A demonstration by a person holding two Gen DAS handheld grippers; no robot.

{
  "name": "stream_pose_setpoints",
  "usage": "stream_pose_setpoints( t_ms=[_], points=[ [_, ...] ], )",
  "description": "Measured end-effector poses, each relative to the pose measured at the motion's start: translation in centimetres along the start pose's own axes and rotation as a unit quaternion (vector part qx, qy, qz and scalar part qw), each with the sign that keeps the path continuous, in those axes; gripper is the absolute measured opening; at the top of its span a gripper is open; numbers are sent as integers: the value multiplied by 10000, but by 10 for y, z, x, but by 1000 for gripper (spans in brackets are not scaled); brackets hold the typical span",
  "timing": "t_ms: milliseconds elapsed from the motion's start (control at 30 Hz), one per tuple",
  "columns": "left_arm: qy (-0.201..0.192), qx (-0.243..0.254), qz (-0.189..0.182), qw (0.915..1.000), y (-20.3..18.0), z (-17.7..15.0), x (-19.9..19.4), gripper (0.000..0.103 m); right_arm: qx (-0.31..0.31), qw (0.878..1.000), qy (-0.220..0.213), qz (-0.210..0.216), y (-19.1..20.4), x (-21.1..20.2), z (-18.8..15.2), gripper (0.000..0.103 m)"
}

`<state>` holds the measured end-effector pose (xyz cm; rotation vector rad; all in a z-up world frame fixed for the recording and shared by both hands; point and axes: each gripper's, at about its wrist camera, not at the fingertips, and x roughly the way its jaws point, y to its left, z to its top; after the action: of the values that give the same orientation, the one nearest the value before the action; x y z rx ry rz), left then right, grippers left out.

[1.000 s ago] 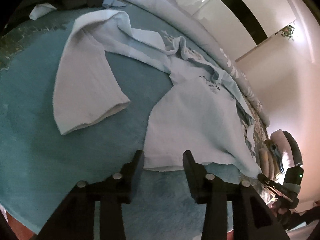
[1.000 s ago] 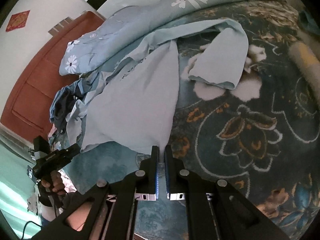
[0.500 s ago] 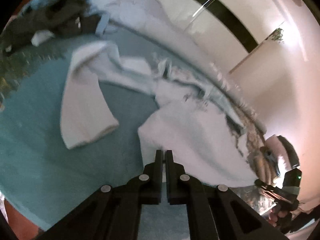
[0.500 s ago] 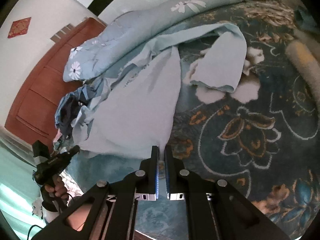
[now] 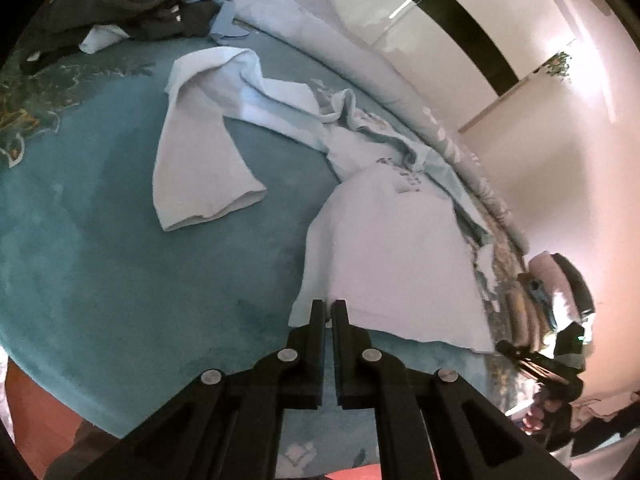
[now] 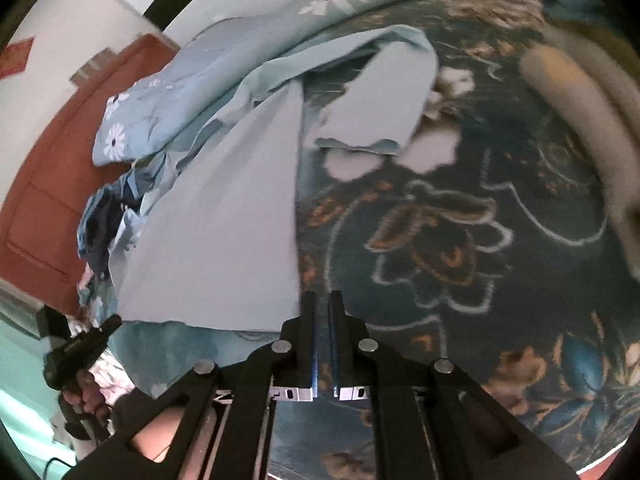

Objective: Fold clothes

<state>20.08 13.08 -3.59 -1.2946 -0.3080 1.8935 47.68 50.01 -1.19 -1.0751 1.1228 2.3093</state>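
A light blue long-sleeved shirt (image 5: 392,248) lies spread on the teal bedspread (image 5: 100,280), its hem toward me. One sleeve (image 5: 200,160) is bent over to the left. My left gripper (image 5: 328,312) is shut on the hem's left corner. In the right wrist view the same shirt (image 6: 224,220) stretches away, and its other sleeve (image 6: 380,92) is folded to the right. My right gripper (image 6: 323,300) is shut on the hem's right corner, with blue cloth showing between the fingers. Each gripper shows in the other's view, the right gripper (image 5: 560,360) and the left gripper (image 6: 76,348).
A heap of dark clothes (image 5: 120,0) lies at the far end of the bed. A flowered blue duvet (image 6: 200,60) is bunched along the far side. A beige roll (image 6: 580,100) lies at the right. A red-brown door (image 6: 40,180) stands beyond the bed.
My left gripper, open at first around the hem, has shut on it. Both grippers have drawn back a little and the shirt's body lies tauter. The right gripper stayed shut.
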Motion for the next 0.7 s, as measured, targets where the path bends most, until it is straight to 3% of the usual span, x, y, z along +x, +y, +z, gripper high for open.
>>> stream_pose_setpoints(
  t_ms=[133, 233, 300, 367, 633, 667, 700],
  points=[
    [-18, -88, 72, 9999, 4, 8, 2, 29, -110, 9998, 15, 171, 2, -1, 0, 7],
    [78, -183, 71, 9998, 6, 11, 9, 33, -235, 9994, 50, 236, 10, 6, 2, 7],
    [137, -151, 103, 9997, 5, 10, 13, 35, -267, 9993, 113, 228, 14, 15, 2, 29],
    [206, -98, 151, 9996, 4, 9, 17, 37, -331, 9991, 167, 193, 20, 25, 4, 41],
    [282, -143, 196, 9993, 6, 8, 20, 39, -826, 9963, 215, -92, 42, 39, 6, 40],
    [282, -141, 201, 9993, 6, 8, 19, 39, -791, 9966, 224, -71, 41, 39, 5, 33],
    [282, -142, 209, 9993, 5, 9, 19, 39, -737, 9970, 233, -45, 38, 39, 5, 14]
  ],
)
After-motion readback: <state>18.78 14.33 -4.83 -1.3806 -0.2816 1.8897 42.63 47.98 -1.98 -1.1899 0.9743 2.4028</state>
